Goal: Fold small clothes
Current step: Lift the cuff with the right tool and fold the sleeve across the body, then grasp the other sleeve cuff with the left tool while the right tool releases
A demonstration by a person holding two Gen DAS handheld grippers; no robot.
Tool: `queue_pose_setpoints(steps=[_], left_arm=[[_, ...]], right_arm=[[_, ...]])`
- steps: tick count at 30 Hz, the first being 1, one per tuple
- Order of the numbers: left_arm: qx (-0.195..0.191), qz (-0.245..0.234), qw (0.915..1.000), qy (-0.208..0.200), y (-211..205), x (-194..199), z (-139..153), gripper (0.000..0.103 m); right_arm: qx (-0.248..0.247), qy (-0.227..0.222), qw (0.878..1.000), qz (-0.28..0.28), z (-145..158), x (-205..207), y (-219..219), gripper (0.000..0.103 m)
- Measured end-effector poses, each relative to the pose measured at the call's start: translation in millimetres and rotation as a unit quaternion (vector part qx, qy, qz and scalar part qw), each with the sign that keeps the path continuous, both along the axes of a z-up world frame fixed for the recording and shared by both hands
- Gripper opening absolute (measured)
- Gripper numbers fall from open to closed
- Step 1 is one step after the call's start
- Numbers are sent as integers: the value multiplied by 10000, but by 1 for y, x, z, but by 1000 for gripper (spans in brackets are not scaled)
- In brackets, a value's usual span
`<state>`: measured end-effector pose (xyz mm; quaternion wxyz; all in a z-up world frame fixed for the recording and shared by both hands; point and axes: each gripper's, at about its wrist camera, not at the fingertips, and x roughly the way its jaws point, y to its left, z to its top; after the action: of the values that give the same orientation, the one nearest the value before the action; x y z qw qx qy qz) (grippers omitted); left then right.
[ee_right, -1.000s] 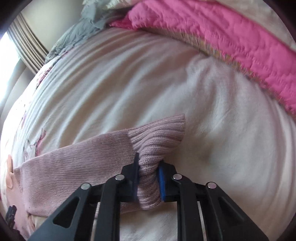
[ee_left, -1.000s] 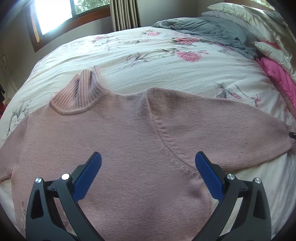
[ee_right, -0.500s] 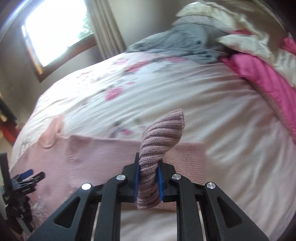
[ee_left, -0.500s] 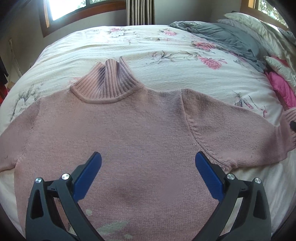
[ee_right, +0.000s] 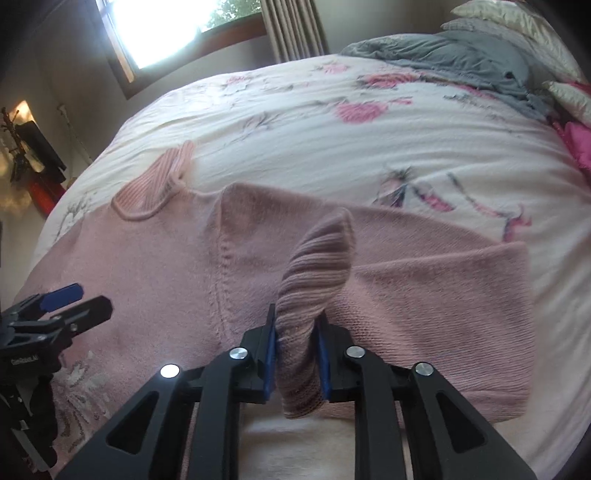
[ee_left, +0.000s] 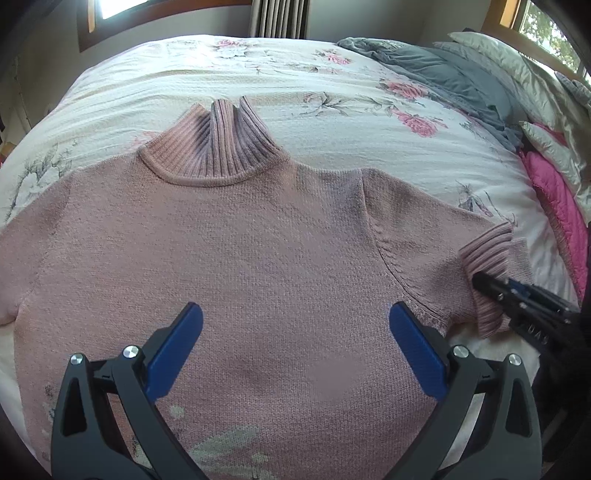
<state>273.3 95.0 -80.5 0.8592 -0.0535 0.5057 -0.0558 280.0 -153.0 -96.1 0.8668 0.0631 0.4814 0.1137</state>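
Observation:
A pink knitted sweater point(ee_left: 236, 258) with a ribbed turtleneck collar point(ee_left: 214, 147) lies flat on the bed, front side up. My left gripper point(ee_left: 295, 347) hovers open over its chest, nothing between the blue pads. My right gripper point(ee_right: 297, 354) is shut on the ribbed sleeve cuff point(ee_right: 314, 273), with the sleeve point(ee_right: 443, 295) doubled back toward the body. From the left wrist view that right gripper point(ee_left: 480, 277) holds the cuff point(ee_left: 487, 251) at the sweater's right side. The left gripper point(ee_right: 77, 299) shows at the left edge of the right wrist view.
The bed wears a white floral cover point(ee_left: 332, 103). A grey blanket point(ee_left: 436, 70), pale pillows point(ee_left: 517, 62) and a bright pink quilt point(ee_left: 557, 206) are heaped along the right. A window point(ee_right: 173, 26) and curtain point(ee_right: 291, 29) lie beyond the bed.
My right gripper lifted the cuff off the bed and carried it leftward, folding the sleeve back over itself. The left gripper's view has shifted to centre on the sweater, still open.

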Motion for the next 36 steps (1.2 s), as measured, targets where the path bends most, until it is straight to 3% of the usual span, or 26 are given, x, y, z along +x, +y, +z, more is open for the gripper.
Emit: queue_pose_setpoints(steps=[2, 6, 16, 20, 23, 25, 27, 29, 30, 32, 34, 36], left_arm=[[-102, -37, 9999, 80, -3, 2, -2, 100], [-434, -178, 9986, 235, -13, 5, -9, 100], [-1114, -621, 9888, 780, -75, 22, -32, 99], [-831, -578, 9885, 1121, -96, 31, -43, 99], [-1016, -562, 9856, 1227, -99, 34, -51, 98], [-1072, -620, 9855, 1162, -102, 32, -50, 83], [-1118, -715, 9842, 1174, -108, 32, -49, 60], [-1269, -721, 9820, 1199, -110, 31, -47, 47], [-1311, -680, 9817, 1200, -111, 31, -47, 29], [-1653, -627, 9769, 1200, -105, 31, -46, 11], [-2014, -562, 9719, 1081, -99, 30, -39, 9], [-2124, -612, 9721, 791, -91, 24, -23, 8]], right_arm=[[373, 27, 9988, 304, -1, -9, 4, 36], [1106, -202, 9907, 772, 10, -39, -1, 36], [613, -212, 9979, -68, -3, -104, -58, 45], [538, -161, 9979, -317, -16, -118, -71, 46], [552, -108, 9978, -359, -27, -129, -73, 47], [416, -71, 9983, -391, -34, -135, -72, 47], [449, -48, 9981, -412, -37, -138, -72, 47], [515, -58, 9977, -446, -36, -140, -72, 47], [524, -81, 9975, -461, -35, -142, -73, 47], [529, -115, 9974, -484, -31, -144, -73, 47], [535, -132, 9971, -518, -29, -146, -74, 48], [528, -132, 9969, -566, -27, -148, -76, 48]])
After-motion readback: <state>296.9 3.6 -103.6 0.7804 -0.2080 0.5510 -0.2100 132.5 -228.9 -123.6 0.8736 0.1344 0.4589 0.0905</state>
